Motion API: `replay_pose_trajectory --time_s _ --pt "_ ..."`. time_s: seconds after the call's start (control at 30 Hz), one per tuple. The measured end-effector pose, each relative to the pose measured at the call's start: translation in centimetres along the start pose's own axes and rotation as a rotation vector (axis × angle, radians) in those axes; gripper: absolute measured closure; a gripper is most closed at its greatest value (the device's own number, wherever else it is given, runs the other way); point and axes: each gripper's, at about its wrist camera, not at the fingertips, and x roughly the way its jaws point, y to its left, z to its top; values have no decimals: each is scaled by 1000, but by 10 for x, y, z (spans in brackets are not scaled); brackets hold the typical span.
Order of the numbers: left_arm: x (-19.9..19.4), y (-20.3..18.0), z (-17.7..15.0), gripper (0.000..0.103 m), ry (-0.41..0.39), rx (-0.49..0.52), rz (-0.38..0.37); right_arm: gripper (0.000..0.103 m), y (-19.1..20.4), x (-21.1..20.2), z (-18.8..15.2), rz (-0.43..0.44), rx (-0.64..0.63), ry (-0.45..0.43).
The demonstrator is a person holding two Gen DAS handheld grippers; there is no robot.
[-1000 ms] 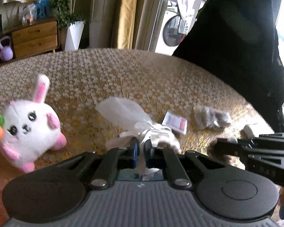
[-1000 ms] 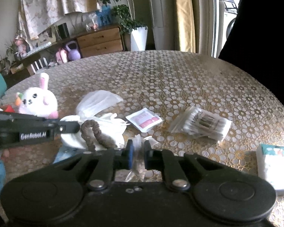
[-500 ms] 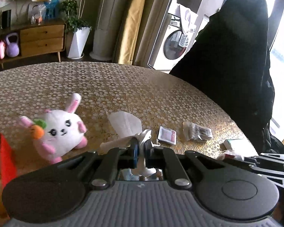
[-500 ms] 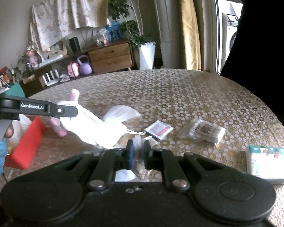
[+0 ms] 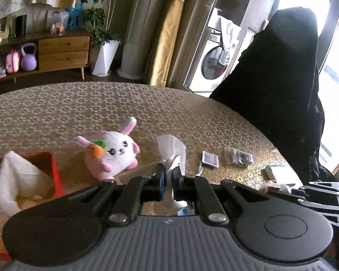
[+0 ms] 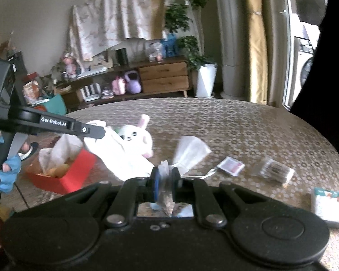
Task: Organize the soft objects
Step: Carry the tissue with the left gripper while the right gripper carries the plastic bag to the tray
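My left gripper [image 5: 167,175] is shut on a white cloth [image 5: 173,167] and holds it in the air; in the right wrist view the cloth [image 6: 122,158] hangs from that gripper [image 6: 97,132] above the table. My right gripper [image 6: 165,176] is shut on a clear plastic bag [image 6: 167,201]. A white plush rabbit with a carrot [image 5: 114,154] lies on the table beside a red box [image 5: 54,174] that holds white fabric [image 5: 18,180]. The rabbit [image 6: 137,135] and the box [image 6: 72,172] also show in the right wrist view.
A clear bag [image 6: 191,150], a small pink sachet [image 6: 230,166], a packet of cotton swabs [image 6: 274,172] and a tissue pack [image 6: 330,206] lie on the patterned round table [image 6: 237,126]. A black chair back [image 5: 278,85] stands at the table's right.
Both grippers have risen above the table. My left gripper has carried the white cloth up and leftward toward the red box, which has come into view.
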Motion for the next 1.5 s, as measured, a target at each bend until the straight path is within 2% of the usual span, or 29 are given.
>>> replay_pose_trajectory --time_s 0.57,0.93,1.2,1.5 --pt "-112 60 29 96 -159 -20 69 94 87 24 26 132 -107 4" --pt "-160 110 33 96 -219 -60 140 94 152 62 50 227 -201 22" --pt "-156 149 17 96 -155 -94 181 94 194 106 53 276 -251 82" --pt "-116 175 -9 96 -24 -95 184 94 215 158 45 248 -296 149"
